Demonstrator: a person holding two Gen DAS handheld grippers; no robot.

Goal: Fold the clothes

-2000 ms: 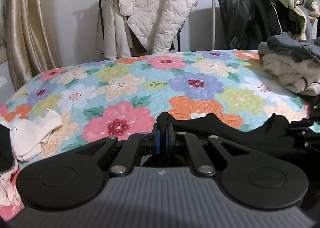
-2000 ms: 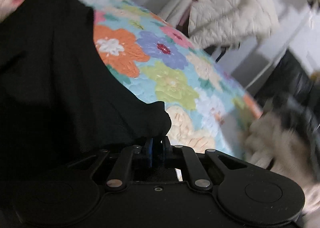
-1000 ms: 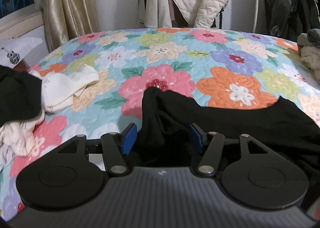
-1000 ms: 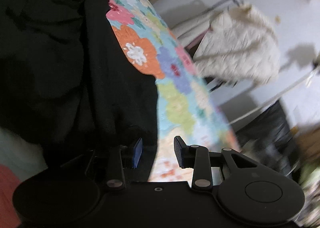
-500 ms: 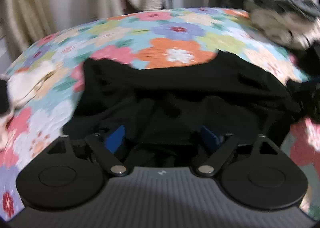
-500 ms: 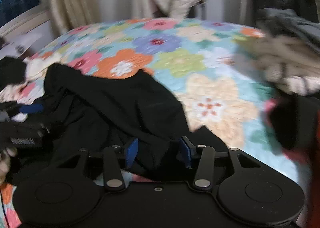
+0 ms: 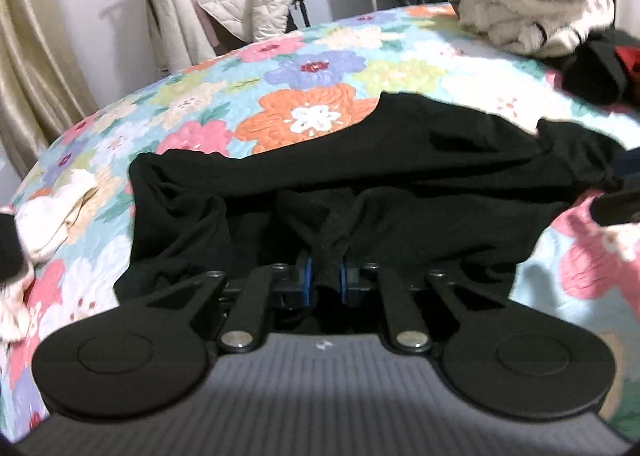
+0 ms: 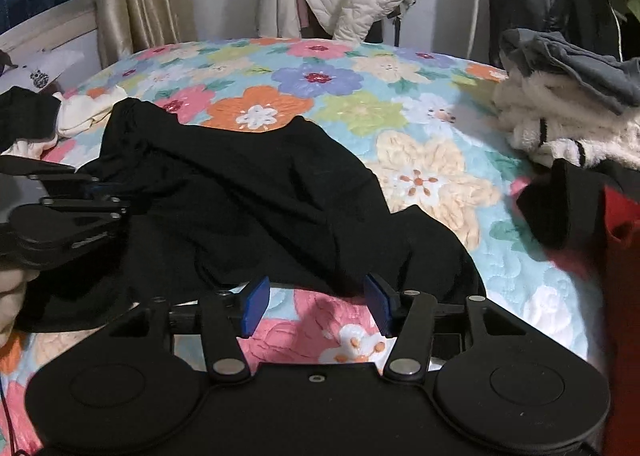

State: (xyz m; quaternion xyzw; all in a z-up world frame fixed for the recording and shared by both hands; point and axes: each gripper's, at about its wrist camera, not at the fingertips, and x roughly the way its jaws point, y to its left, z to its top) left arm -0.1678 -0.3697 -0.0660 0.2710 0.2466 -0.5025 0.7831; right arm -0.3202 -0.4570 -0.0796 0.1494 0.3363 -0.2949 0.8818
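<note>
Risk: left tool (image 7: 323, 279) pinches only a thin ridge of the black garment (image 7: 360, 176); a hard pull probably slips it out or drags the bunched cloth into a worse heap. Right tool (image 8: 316, 306) is wide open, holding nothing, the garment's near hem just ahead of its pads. Garment lies crumpled on the floral bed (image 8: 420, 172), between both tools.

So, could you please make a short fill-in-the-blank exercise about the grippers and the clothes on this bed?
1. The left gripper is shut on the ____ garment.
2. The right gripper is ____.
3. The garment lies on a quilt printed with ____.
4. The folded grey garment lies on a fluffy ____ one.

Missing words: black; open; flowers; white
</note>
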